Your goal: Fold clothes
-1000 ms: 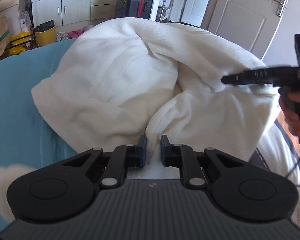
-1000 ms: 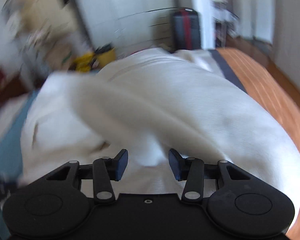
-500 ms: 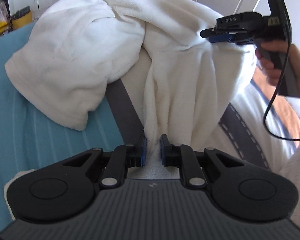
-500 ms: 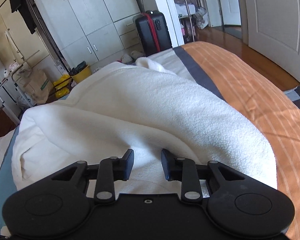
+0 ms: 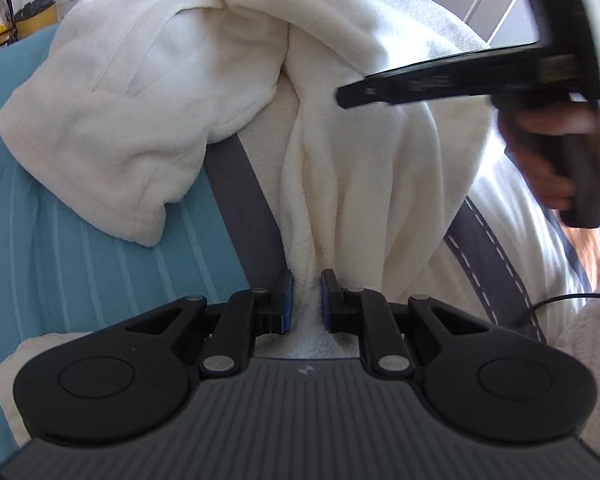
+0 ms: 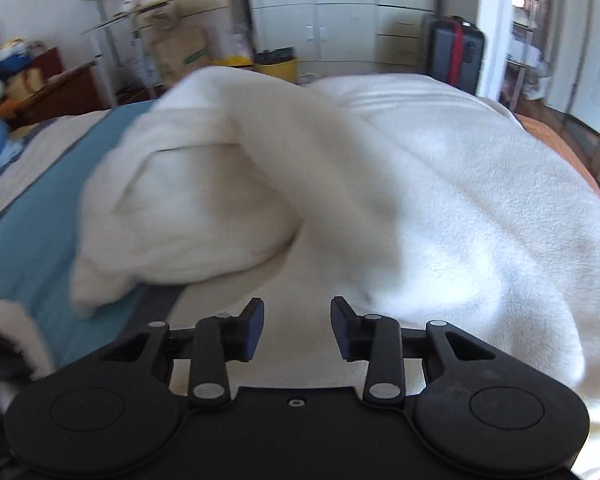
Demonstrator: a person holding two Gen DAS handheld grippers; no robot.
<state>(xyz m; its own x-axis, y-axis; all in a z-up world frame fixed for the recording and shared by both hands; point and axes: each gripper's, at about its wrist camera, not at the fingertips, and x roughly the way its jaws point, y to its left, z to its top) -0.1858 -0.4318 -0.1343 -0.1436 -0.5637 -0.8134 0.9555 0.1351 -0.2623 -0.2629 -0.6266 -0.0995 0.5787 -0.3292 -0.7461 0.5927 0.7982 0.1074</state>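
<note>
Your left gripper [image 5: 306, 296] has its blue pads pinched on a bunched ridge of the white fleece garment [image 5: 364, 184] — jaws narrow, cloth packed between them. Your right gripper [image 6: 297, 330] is opening, and nothing sits between its pads; you only see cloth and bedding beyond them.

From the left fingers the garment runs up toward 12 o'clock, and its sleeve [image 5: 112, 120] flops out toward 10 o'clock onto the blue striped bedding [image 5: 60, 280]. In the right wrist view that sleeve lies at 10 o'clock and the broad body fills 1 to 4 o'clock.

To do this fold well, I judge you should keep the left pinch firm as the anchor, take the free edge or sleeve with the right pads deep enough to catch all of the thick pile, and lay it over flat — pulling hard against the anchor would likely drag the whole piece.

Count: one garment being folded, one sleeve showing, two grippers, one hand [image 5: 556, 160] visible
</note>
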